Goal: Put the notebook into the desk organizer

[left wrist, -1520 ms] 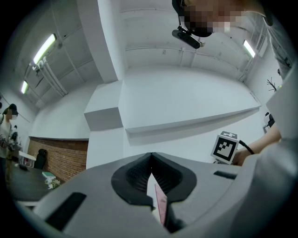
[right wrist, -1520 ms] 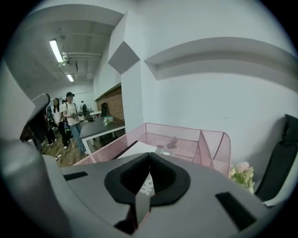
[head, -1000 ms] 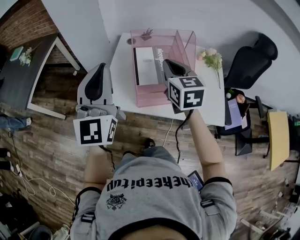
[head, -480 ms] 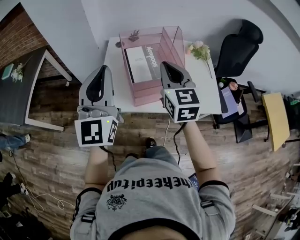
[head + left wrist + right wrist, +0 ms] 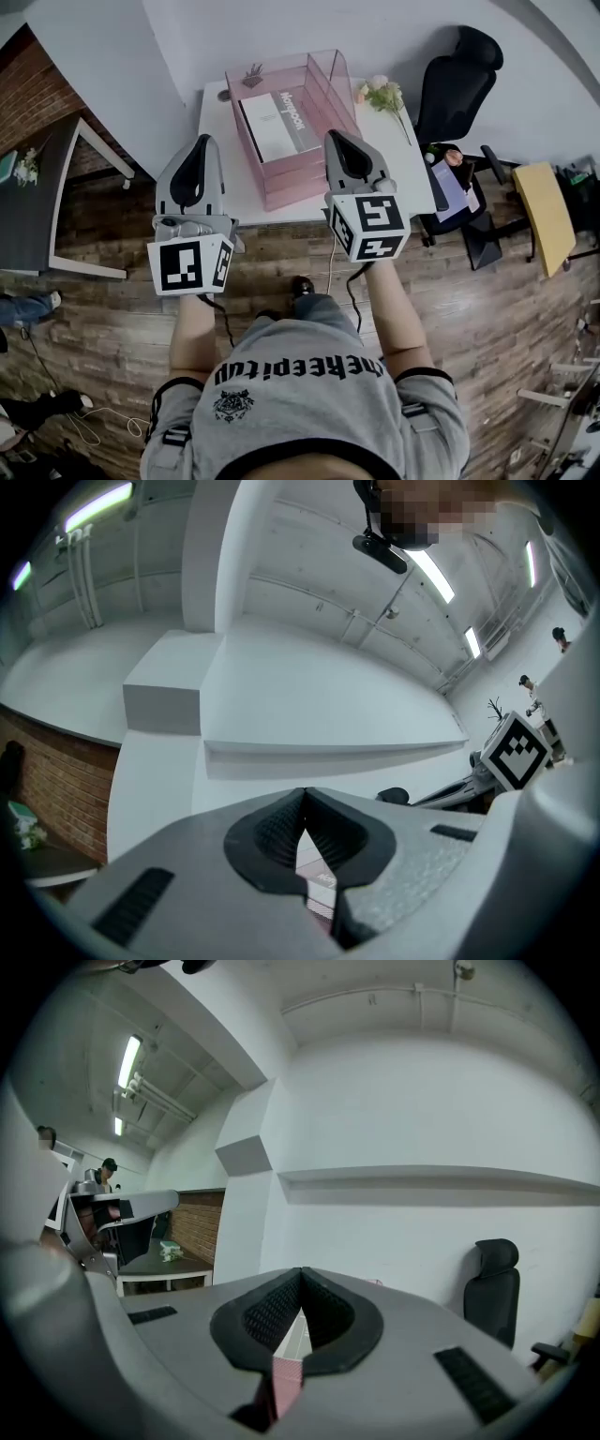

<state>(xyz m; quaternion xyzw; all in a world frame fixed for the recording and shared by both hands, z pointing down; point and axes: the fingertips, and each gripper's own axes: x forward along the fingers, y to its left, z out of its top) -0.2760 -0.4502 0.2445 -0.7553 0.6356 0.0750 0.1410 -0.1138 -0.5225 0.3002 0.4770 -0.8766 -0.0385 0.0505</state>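
The pink see-through desk organizer (image 5: 323,89) stands on the white table (image 5: 217,150). The notebook (image 5: 278,125), white with a grey band, lies flat inside it. My left gripper (image 5: 201,141) hovers at the table's front left edge, shut and empty. My right gripper (image 5: 338,137) sits just right of the organizer's front corner, also shut with nothing in it. In the left gripper view the jaws (image 5: 304,794) meet at the tips. The right gripper view shows the same closed tips (image 5: 301,1274), with a sliver of pink organizer below them.
A small bunch of flowers (image 5: 378,94) lies on the table right of the organizer. A black office chair (image 5: 457,82) stands at the right, with a yellow stool (image 5: 539,202) beyond it. A dark table (image 5: 42,183) is at the left. The floor is wood planks.
Both grippers have drawn back from the organizer toward the person. The right gripper, earlier over the organizer's front, now sits beside its corner. The notebook has stayed in the organizer.
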